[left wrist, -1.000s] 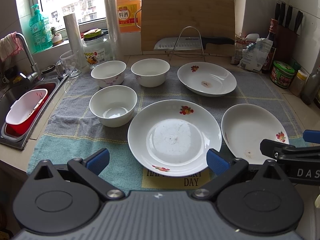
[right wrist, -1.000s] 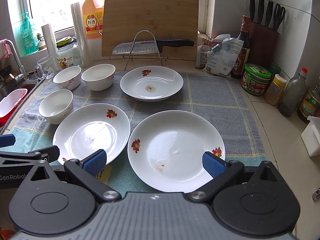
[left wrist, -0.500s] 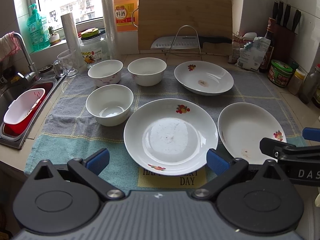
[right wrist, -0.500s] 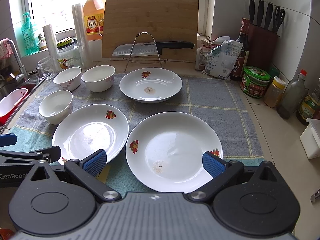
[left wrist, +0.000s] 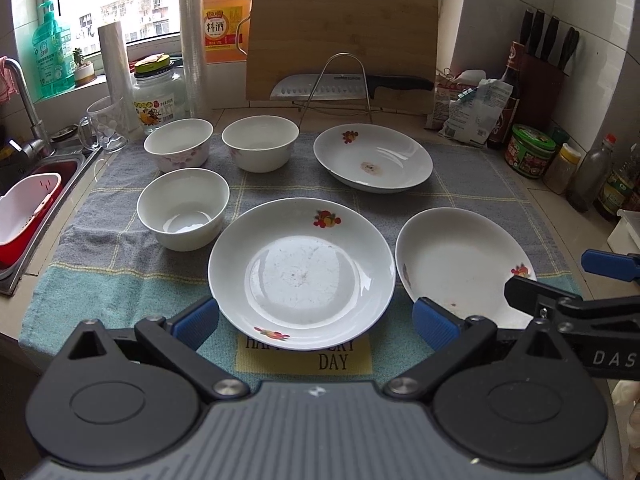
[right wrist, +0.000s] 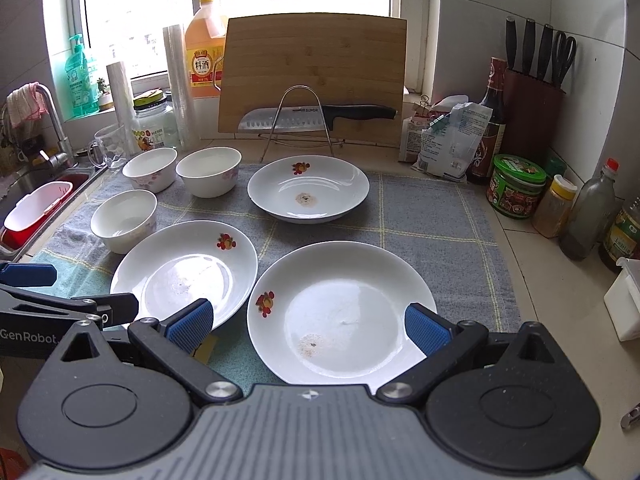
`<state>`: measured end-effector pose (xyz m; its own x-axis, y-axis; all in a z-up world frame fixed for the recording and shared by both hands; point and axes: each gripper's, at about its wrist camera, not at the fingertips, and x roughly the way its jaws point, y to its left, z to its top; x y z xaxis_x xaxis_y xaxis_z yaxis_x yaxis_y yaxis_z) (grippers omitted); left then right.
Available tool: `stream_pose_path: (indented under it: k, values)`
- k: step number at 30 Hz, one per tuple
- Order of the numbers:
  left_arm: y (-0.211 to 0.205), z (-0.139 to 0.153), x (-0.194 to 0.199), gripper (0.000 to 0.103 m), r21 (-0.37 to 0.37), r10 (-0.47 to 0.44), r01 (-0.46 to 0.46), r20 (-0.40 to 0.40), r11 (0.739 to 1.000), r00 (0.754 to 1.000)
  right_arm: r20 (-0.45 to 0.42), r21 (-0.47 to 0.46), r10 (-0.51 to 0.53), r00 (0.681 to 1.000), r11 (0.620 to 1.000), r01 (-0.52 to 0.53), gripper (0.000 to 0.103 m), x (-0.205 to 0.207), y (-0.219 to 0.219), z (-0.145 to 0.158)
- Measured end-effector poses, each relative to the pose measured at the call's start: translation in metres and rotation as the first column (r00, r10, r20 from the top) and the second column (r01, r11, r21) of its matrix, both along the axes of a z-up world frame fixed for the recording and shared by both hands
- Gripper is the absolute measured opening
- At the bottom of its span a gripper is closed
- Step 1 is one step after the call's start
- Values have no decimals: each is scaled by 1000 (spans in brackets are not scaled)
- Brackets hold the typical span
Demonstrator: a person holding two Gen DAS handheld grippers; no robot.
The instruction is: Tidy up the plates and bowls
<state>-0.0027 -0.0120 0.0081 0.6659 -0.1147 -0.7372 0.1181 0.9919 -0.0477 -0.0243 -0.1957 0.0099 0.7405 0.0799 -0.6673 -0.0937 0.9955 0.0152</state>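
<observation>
Three white plates with fruit prints lie on a checked towel [left wrist: 120, 272]: a near middle plate [left wrist: 302, 272], a near right plate [left wrist: 460, 264] and a far plate [left wrist: 372, 156]. Three white bowls stand at the left: a near bowl [left wrist: 183, 208] and two behind it [left wrist: 178, 144] [left wrist: 260, 142]. My left gripper [left wrist: 316, 322] is open, its pads at either side of the middle plate's near rim, holding nothing. My right gripper [right wrist: 308, 322] is open over the near edge of the right plate [right wrist: 340, 312]. The middle plate [right wrist: 184, 272] and far plate [right wrist: 308, 188] also show there.
A sink [left wrist: 24, 208] with a red and white colander lies at the left. A cutting board [left wrist: 340, 44] and a knife on a wire stand [left wrist: 348, 86] are at the back. Jars and bottles [right wrist: 516, 184] line the right wall, with a knife block [right wrist: 532, 116].
Both grippers have drawn back and risen slightly, so the plates sit a little farther away in each view. Nothing on the towel has moved.
</observation>
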Motion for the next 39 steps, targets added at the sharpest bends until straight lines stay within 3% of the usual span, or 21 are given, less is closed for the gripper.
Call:
stream_pose_path:
  k: [6, 14, 22, 28, 32, 39]
  values:
    - [-5, -4, 1, 102, -40, 9, -9, -12, 999, 1000, 9, 0, 10, 1000, 1000, -10, 103, -2, -20, -7]
    - [-17, -9, 2, 102, -5, 4, -5, -9, 1000, 1000, 36, 15, 66, 997, 998, -67, 103, -8, -44, -21]
    - [-25, -23, 6, 102, 9, 1, -1, -58, 1000, 998, -8, 12, 160, 987, 987, -160, 103, -14, -58, -57]
    - [-30, -23, 7, 102, 19, 12, -12, -31, 1000, 999, -22, 2, 214, 977, 977, -214, 103, -13, -65, -80]
    - [-34, -21, 10, 102, -18, -9, 9, -12, 1000, 1000, -40, 6, 223, 974, 975, -223, 103, -7, -70, -93]
    - [-47, -25, 20, 102, -5, -58, 59, 23, 998, 998, -55, -38, 228, 972, 972, -230, 103, 3, -72, -111]
